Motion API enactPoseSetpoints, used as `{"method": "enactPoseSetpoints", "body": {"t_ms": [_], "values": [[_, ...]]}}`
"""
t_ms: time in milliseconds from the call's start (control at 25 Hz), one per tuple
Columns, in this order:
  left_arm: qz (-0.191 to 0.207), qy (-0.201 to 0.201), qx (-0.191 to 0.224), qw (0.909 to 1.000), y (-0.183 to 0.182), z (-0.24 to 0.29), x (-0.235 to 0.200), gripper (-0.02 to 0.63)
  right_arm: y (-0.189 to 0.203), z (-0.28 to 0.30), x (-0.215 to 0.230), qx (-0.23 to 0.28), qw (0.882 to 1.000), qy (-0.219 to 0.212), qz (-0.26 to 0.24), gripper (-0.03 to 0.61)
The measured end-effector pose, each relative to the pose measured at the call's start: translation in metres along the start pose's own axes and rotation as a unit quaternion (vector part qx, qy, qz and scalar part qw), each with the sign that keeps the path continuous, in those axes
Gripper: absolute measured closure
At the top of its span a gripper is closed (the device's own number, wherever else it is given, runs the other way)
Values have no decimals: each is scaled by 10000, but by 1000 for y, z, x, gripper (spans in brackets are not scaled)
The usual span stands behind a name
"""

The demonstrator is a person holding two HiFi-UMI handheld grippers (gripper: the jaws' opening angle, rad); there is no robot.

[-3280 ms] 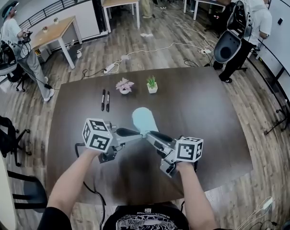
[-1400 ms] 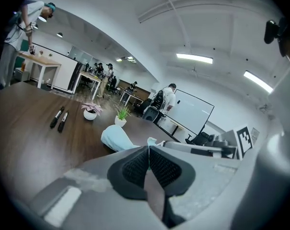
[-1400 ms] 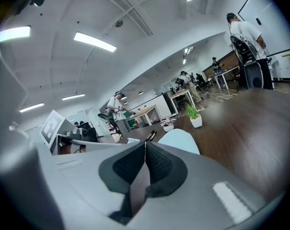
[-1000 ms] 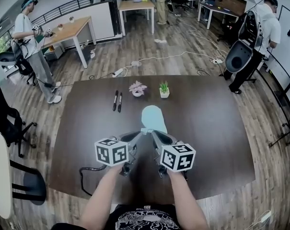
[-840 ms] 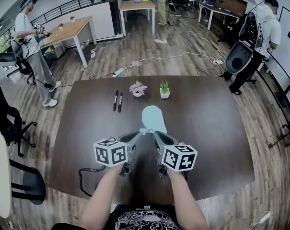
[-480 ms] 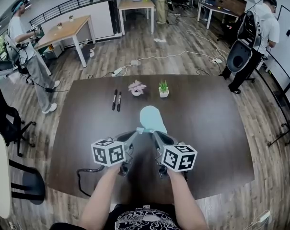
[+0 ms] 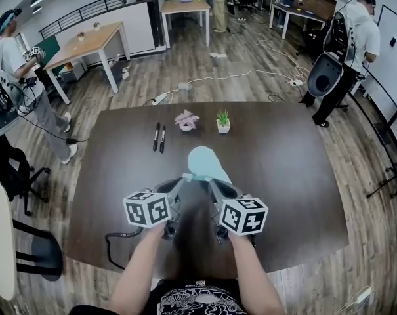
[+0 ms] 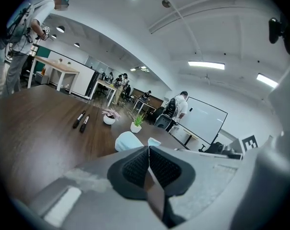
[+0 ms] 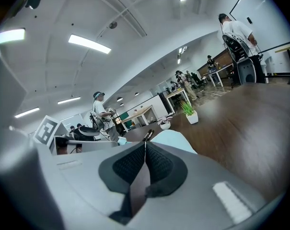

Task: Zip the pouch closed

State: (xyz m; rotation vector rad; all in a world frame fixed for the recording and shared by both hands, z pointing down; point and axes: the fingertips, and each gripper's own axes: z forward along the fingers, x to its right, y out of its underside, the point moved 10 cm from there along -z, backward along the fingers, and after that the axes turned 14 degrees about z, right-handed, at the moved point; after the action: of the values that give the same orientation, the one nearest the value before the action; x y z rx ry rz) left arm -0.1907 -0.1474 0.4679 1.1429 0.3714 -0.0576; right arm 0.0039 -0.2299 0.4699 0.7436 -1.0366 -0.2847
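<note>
**Left gripper** (image 8: 148, 151): pads pressed flat together. A small pale-blue tab (image 7: 188, 176) of the pouch shows just past the tips and is judged to be pinched there, most likely the zip pull. Marker cube (image 7: 147, 209) sits behind, over the person's left hand.

**Right gripper** (image 9: 145, 147): pads likewise closed with no gap. The tips meet the pouch's near end, so a thin fold of fabric is judged to be held, though the fold itself does not show between the pads. Marker cube (image 7: 243, 215) sits behind, over the right hand.

**Pouch** (image 7: 205, 163): pale blue and soft. It lies lengthwise at the middle of the table (image 7: 283, 176), with its near end at both sets of tips and its rounded end toward the far edge.

**Step in hand**: draw the pull along the zip while the other end is anchored.

**Method advised**:
- Keep the right gripper fixed as the anchor, so that the fabric stays taut.
- Run the left gripper along the line of the teeth, low and straight.
- Do not lift or twist, since a slack pouch will bunch and jam the slider.
- Keep the pinch firm on so small a tab.

**Other items**:
- Two markers (image 7: 158, 137), side by side toward the far edge, left of centre.
- A pink-leaved pot plant (image 7: 186, 120) and a green one (image 7: 222, 121), near the middle of the far edge.
- A black cable (image 7: 119, 241), by the near left corner
</note>
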Motion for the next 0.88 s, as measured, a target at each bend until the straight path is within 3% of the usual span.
{"method": "enactPoseSetpoints", "body": {"t_ms": [600, 880], "values": [[-329, -592, 145, 9976, 7, -13, -16, 606, 0, -4, 7, 61, 9999, 135, -23, 572], [-416, -690, 162, 9966, 8, -16, -21, 606, -1, -4, 5, 63, 9999, 145, -32, 572]]}}
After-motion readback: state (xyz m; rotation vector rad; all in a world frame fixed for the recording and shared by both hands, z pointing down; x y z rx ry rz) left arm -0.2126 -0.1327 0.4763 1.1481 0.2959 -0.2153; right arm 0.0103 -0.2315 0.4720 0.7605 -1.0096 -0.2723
